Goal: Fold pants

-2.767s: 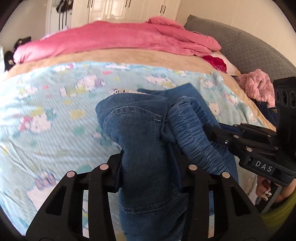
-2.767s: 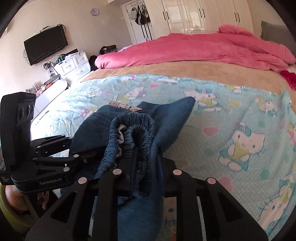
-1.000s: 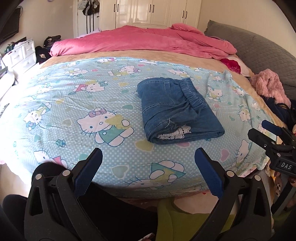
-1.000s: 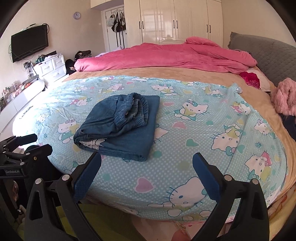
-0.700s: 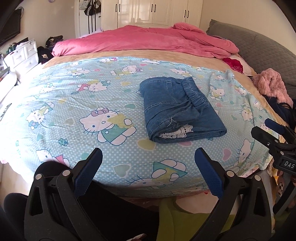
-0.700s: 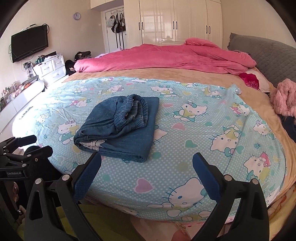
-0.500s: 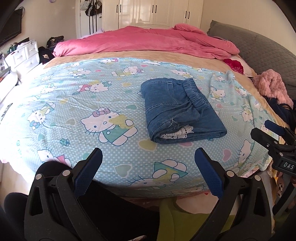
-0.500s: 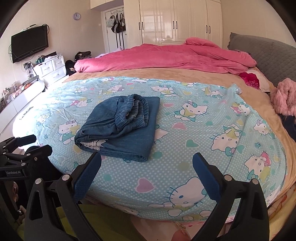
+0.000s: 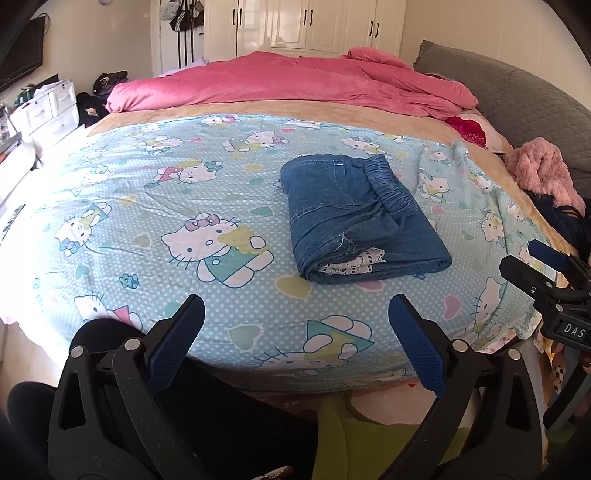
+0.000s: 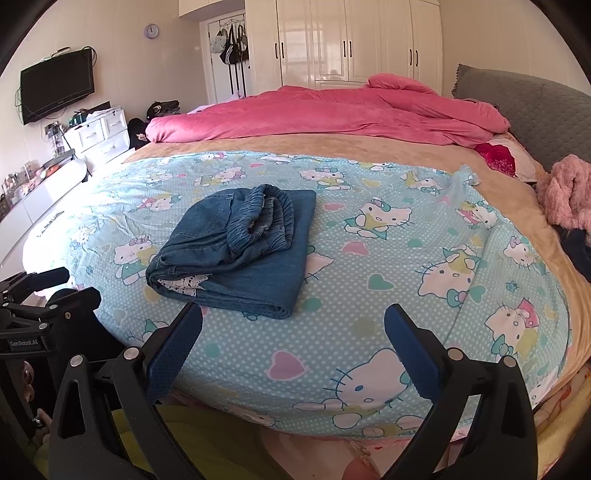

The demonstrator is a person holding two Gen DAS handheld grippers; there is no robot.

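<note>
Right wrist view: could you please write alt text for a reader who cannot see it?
Folded blue denim pants lie on a bed's light blue cartoon-cat sheet, white lace showing at the near edge. The open right gripper frames the foreground, holding nothing; a pink duvet lies beyond.

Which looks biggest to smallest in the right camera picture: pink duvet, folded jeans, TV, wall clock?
1. Pink duvet
2. Folded jeans
3. TV
4. Wall clock
The jeans lie nearest, so they may only look larger than the TV.
</note>
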